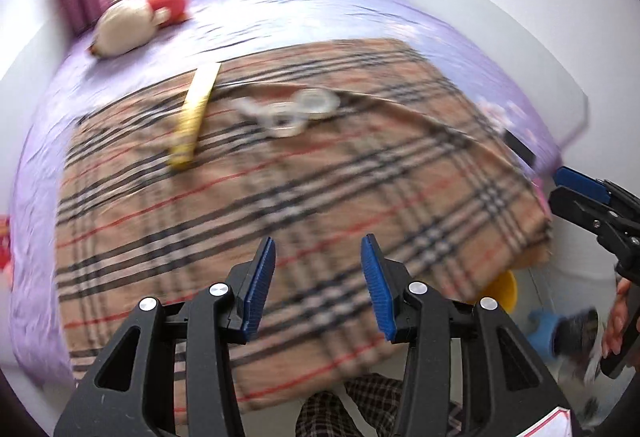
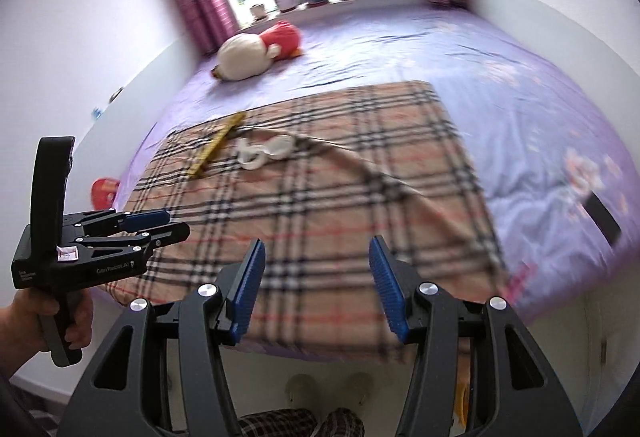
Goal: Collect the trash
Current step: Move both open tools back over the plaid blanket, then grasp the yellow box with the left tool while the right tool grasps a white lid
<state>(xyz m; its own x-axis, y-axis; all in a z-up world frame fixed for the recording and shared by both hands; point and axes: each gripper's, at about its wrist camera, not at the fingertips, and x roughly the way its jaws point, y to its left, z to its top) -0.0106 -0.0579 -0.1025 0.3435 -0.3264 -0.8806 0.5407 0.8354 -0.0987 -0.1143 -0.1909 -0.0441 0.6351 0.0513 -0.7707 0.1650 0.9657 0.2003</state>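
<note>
Two grippers: both are held over the near edge of the bed, neither yet at any trash.
Left gripper: its blue pads are seen spread apart with nothing between them, presumably kept ready for a first pick.
Right gripper: its pads are likewise parted and empty; it is kept beside the left one, so either could be sent forward.
Trash, yellow: a long yellow wrapper or strip is laid lengthwise on the plaid blanket, well ahead of both tools; what it is cannot be told through the blur.
Trash, white: crumpled clear-white plastic pieces are clustered just beside the yellow strip, toward the blanket's far half.
Blanket: it is spread over the purple sheet, so the litter is presented on one flat patch.
Bystanders: a plush toy near the window and a dark flat object on the sheet are judged not to be trash.
Bin: none can be identified with certainty.
Stage: judged as approach, nothing collected.
</note>
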